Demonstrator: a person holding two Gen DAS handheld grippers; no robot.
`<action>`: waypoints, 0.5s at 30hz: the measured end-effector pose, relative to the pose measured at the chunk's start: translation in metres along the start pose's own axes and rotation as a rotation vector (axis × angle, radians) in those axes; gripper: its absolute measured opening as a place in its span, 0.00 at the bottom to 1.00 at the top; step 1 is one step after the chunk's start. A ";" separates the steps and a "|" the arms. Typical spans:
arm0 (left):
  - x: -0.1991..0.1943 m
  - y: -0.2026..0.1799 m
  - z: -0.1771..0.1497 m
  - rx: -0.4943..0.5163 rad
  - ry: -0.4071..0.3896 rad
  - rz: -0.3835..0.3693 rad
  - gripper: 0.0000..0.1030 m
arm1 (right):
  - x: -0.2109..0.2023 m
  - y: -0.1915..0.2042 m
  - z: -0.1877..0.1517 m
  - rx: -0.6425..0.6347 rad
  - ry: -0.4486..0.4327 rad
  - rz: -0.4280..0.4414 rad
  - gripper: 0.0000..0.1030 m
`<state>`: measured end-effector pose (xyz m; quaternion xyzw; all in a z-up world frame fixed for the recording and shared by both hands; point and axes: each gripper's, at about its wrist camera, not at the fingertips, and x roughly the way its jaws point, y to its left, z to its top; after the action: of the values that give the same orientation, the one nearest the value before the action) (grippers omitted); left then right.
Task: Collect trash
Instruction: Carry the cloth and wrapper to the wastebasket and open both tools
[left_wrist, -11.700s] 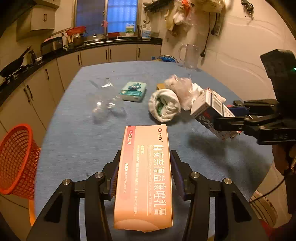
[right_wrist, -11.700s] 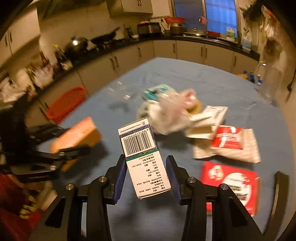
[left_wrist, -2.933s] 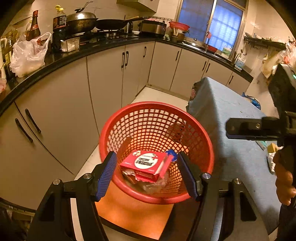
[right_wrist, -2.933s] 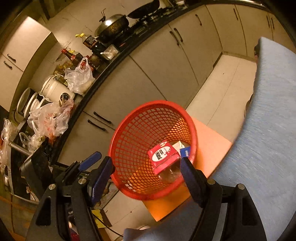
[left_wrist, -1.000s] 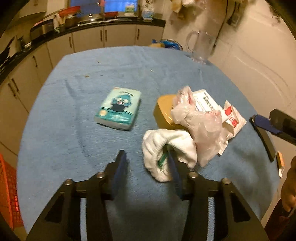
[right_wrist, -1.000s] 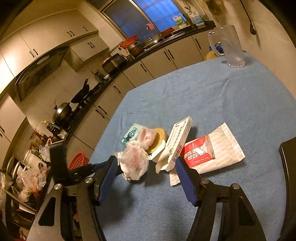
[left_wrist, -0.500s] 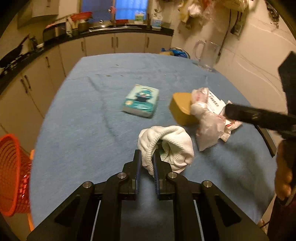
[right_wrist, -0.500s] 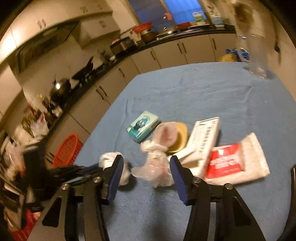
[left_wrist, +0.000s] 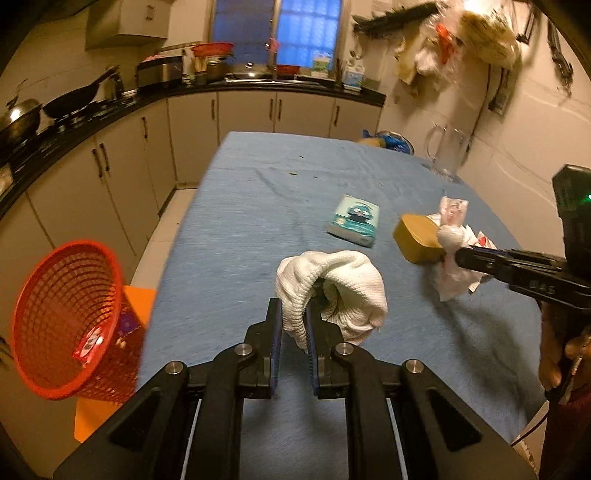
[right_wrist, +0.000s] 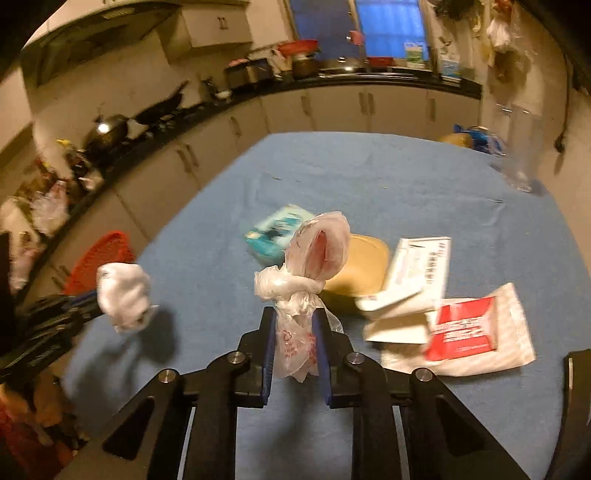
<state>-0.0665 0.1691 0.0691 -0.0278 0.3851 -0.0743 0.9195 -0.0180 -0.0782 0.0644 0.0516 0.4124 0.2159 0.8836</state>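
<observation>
Boxes (left_wrist: 90, 341) inside red basket (left_wrist: 70, 317)

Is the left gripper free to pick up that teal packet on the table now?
Probably not yet: the left gripper is shut on the white cloth. The way to the teal packet looks open, but the cloth must go first.

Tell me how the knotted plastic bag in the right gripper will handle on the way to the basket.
Likely floppy: the plastic bag sags below the right gripper. Probably light, as thin crumpled film. Its knot may help the pinch hold.
</observation>
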 end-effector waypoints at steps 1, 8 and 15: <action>-0.005 0.006 -0.002 -0.010 -0.002 0.002 0.12 | -0.004 0.005 0.001 0.000 -0.006 0.048 0.21; -0.041 0.050 -0.011 -0.066 -0.048 0.088 0.12 | 0.002 0.046 0.006 -0.011 0.031 0.255 0.21; -0.075 0.107 -0.020 -0.133 -0.082 0.200 0.12 | 0.029 0.107 0.018 -0.049 0.092 0.404 0.21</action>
<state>-0.1201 0.2866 0.0967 -0.0533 0.3519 0.0445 0.9334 -0.0242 0.0323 0.0844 0.1020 0.4281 0.4010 0.8034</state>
